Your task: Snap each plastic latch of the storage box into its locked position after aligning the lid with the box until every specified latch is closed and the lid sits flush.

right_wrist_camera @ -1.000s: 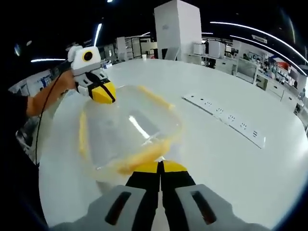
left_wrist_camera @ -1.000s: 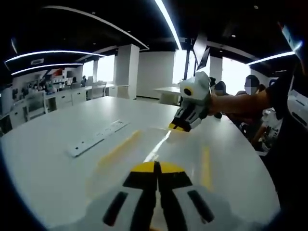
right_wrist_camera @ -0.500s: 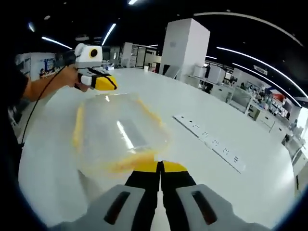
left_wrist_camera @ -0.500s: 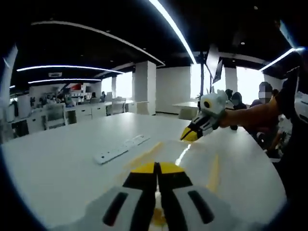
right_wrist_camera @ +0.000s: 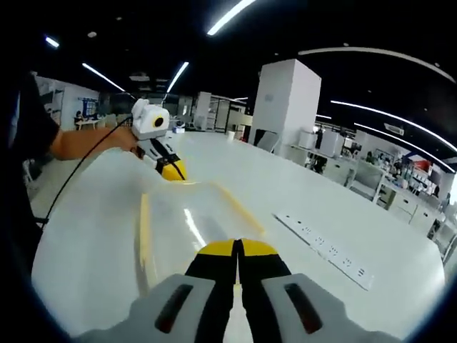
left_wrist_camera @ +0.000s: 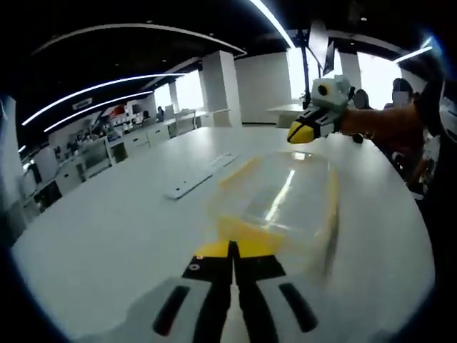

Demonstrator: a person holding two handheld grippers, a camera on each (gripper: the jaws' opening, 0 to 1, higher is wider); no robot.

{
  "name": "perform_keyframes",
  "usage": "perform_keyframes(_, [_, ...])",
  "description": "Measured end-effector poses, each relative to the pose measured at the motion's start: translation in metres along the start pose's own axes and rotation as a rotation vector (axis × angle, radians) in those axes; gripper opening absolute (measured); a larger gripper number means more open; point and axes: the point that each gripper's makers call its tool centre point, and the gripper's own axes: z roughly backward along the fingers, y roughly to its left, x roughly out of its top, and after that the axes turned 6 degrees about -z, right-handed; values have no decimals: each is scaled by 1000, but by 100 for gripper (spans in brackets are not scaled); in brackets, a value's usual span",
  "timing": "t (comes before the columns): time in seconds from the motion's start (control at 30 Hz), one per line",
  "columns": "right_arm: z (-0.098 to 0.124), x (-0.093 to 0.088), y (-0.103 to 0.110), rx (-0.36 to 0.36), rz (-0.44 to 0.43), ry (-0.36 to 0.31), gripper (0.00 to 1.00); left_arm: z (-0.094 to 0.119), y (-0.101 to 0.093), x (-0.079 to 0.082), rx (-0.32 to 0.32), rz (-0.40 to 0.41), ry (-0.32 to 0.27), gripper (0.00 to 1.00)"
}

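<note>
A clear plastic storage box [left_wrist_camera: 282,204] with yellow latches along its sides stretches between both grippers above the white table [left_wrist_camera: 107,236]. My left gripper [left_wrist_camera: 232,251] is shut at the box's near yellow end. The right gripper [left_wrist_camera: 301,133], held by a person's hand, pinches the far end. In the right gripper view the same box [right_wrist_camera: 182,221] runs away from my right gripper [right_wrist_camera: 238,249], whose jaws are shut at its near edge. The left gripper [right_wrist_camera: 171,171] meets its far edge there. The exact grip points are hidden by the jaws.
A white power strip [left_wrist_camera: 200,179] lies on the table left of the box, and shows as the power strip [right_wrist_camera: 325,249] to the right in the right gripper view. A person's arm [right_wrist_camera: 86,143] reaches in. Desks and a white pillar [right_wrist_camera: 285,107] stand beyond the table.
Both cameras have swung. The box has tilted and now appears flatter and longer in the right gripper view, closer and higher in the left gripper view. Both grippers stay shut at its ends.
</note>
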Motion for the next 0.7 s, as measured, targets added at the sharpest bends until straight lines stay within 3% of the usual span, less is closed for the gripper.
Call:
perform_keyframes(0.23, [-14, -3, 14, 40, 1, 1, 1, -1, 1, -2, 5, 21, -1, 0])
perform_keyframes(0.47, [-16, -9, 14, 52, -12, -2, 1, -6, 0, -13, 3, 52, 12, 0])
perform_keyframes(0.5, [-16, -12, 13, 51, -11, -2, 1, -7, -1, -11, -2, 81, -7, 0])
perform_keyframes(0.7, [-13, -11, 11, 90, -76, -78, 1, -9, -1, -10, -15, 107, -32, 0])
